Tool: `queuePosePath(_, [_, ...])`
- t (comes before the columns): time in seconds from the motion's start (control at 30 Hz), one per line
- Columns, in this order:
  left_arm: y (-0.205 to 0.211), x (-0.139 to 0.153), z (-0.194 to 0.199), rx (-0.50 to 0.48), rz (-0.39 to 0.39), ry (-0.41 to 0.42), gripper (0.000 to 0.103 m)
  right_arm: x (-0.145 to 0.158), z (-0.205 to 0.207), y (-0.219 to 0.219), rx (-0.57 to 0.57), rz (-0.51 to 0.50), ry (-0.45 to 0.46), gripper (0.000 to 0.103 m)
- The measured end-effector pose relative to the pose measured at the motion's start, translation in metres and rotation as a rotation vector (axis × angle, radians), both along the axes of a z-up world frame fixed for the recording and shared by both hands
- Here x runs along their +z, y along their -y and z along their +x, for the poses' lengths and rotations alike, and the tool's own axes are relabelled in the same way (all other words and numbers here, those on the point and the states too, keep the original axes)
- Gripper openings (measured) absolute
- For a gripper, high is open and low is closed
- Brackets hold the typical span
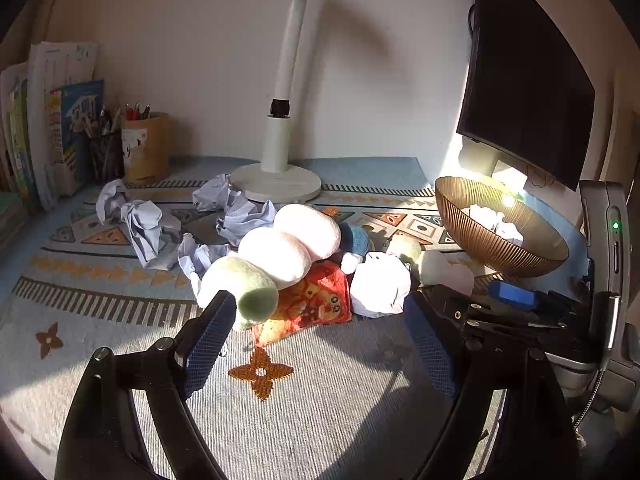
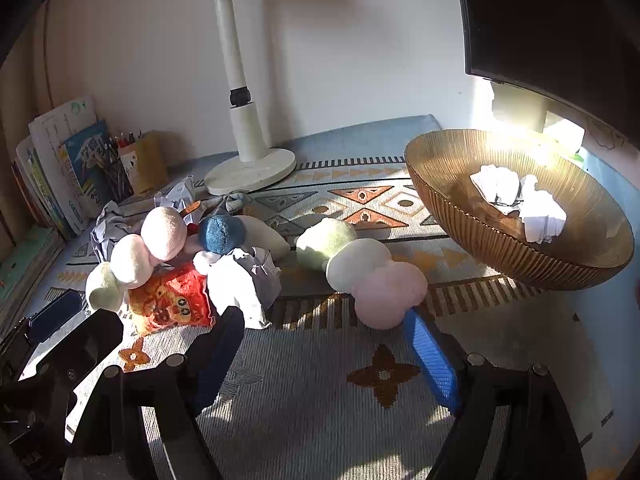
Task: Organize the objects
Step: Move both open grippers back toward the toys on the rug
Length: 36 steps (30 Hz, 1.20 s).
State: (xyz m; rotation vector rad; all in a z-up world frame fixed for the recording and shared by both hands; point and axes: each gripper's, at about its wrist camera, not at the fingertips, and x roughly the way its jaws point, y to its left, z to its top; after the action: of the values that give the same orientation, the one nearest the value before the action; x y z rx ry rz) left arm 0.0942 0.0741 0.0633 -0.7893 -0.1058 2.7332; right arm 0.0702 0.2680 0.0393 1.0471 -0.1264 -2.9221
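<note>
- Left wrist view: the left tool (image 1: 316, 320) is seen spread wide with nothing gripped. The plush skewer (image 1: 272, 256) lies just past its left finger, its green end touching or nearly touching that pad; which cannot be told. Its long axis runs diagonally away toward the amber bowl (image 1: 500, 240). It looks soft: green, cream and pink balls resting over a red pouch (image 1: 316, 300). A white paper ball (image 1: 380, 284) sits between the skewer and the bowl.
- Right wrist view: the right tool (image 2: 328, 336) is seen wide apart, also empty. A second plush skewer (image 2: 360, 268) lies in front of the bowl (image 2: 520, 216), its pink end beside the right finger. The right tool is judged nearer the bowl, where crumpled paper (image 2: 520, 204) already sits.
</note>
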Motion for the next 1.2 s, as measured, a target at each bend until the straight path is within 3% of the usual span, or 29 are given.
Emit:
queuePosePath(0.83, [0.001, -0.001, -0.001, 0.001, 0.008, 0.012, 0.086, -0.002, -0.001, 0.003, 0.015, 0.005, 0.01, 0.081])
queuePosePath(0.97, [0.013, 0.007, -0.004, -0.068, 0.03, 0.086, 0.086, -0.001, -0.002, 0.003, 0.037, -0.012, 0.018, 0.081])
queuePosePath(1.07, [0.036, 0.03, -0.008, -0.07, 0.008, 0.065, 0.086, 0.002, -0.012, 0.006, 0.094, -0.065, 0.061, 0.081])
queuePosePath(1.13, [0.047, 0.042, -0.025, -0.146, 0.002, 0.102, 0.086, 0.007, -0.022, 0.012, 0.131, -0.127, 0.086, 0.081])
queuePosePath(1.2, [0.045, 0.042, -0.048, -0.217, -0.037, 0.159, 0.086, 0.011, -0.033, 0.021, 0.146, -0.122, 0.097, 0.081])
